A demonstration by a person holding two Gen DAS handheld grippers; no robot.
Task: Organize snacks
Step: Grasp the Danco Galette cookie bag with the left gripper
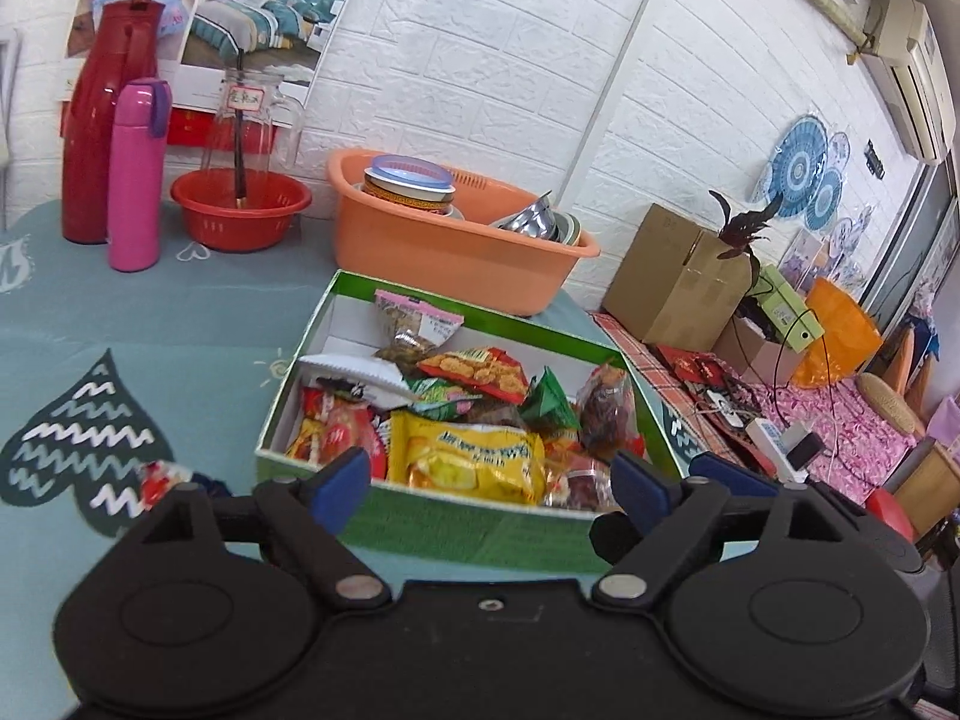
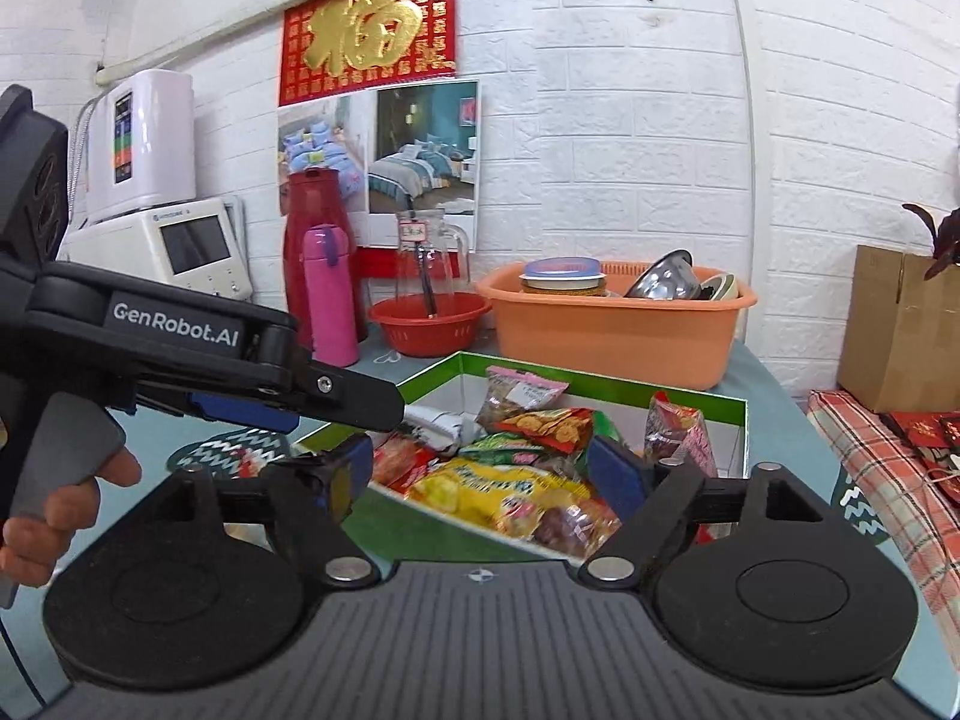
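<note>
A green box (image 1: 480,516) (image 2: 690,393) on the teal tablecloth holds several snack packets, among them a yellow bag (image 1: 474,462) (image 2: 486,489), a red cracker packet (image 1: 480,372) (image 2: 552,423) and a clear nut bag (image 1: 414,324) (image 2: 519,396). My left gripper (image 1: 489,474) stands open just in front of the box's near wall, nothing between its blue pads. My right gripper (image 2: 483,471) is open too, at the box's near corner, and holds nothing. A loose red-and-white wrapper (image 1: 159,477) lies on the cloth left of the box. In the right wrist view the left gripper (image 2: 336,396) reaches in from the left, held by a hand (image 2: 66,510).
Behind the box stand an orange tub of bowls (image 1: 444,240) (image 2: 612,324), a red basin (image 1: 240,207) with a glass jug (image 1: 252,120), a pink flask (image 1: 137,174) and a red thermos (image 1: 105,120). To the right are a cardboard box (image 1: 678,276) and a plaid cloth with cables (image 1: 720,396).
</note>
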